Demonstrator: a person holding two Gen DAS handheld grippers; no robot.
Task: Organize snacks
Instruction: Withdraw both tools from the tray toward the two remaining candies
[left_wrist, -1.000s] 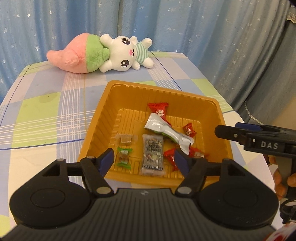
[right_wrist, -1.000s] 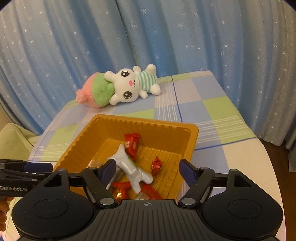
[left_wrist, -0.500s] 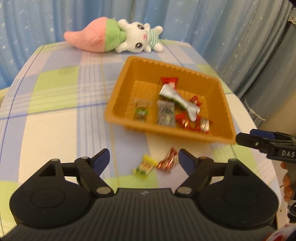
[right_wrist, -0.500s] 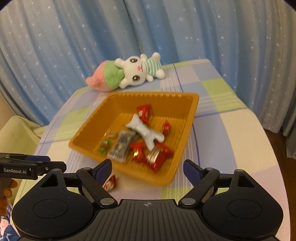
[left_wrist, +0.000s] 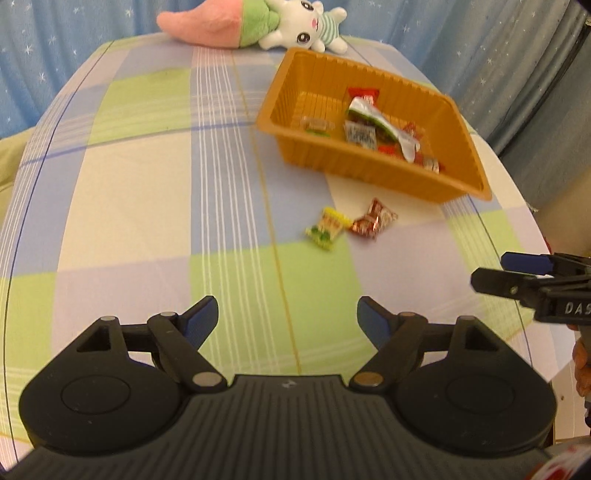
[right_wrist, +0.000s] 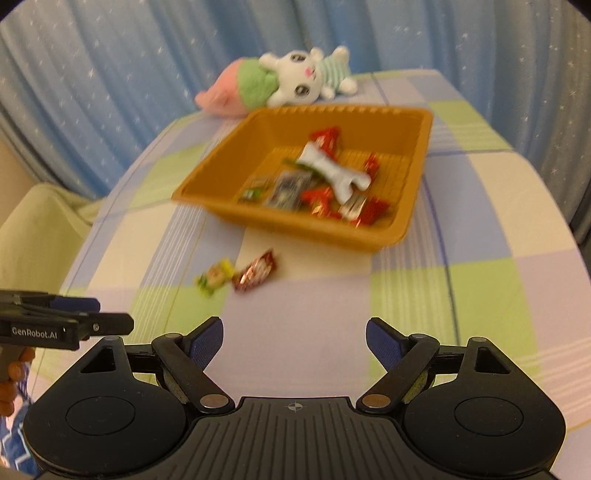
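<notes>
Hovering over checked-cloth bench (left_wrist: 147, 192), left claw (left_wrist: 286, 317) and right claw (right_wrist: 293, 338) released, jaws just opened wider, nothing between. Yellow-green candy wrapper (left_wrist: 327, 228) touching red foil candy wrapper (left_wrist: 373, 221), both just outside orange ribbed plastic tray (left_wrist: 369, 173) holding snacks; pink-and-white plush bunny (left_wrist: 258, 23) behind tray.

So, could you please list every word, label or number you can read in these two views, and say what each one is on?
"GenRobot.AI": on the side of the left gripper, seen in the right wrist view.
"DAS", cut off by the frame edge: on the right gripper, seen in the left wrist view.
Print on the snack wrappers in the tray and on the two snacks on the tablecloth: too blurred to read.
</notes>
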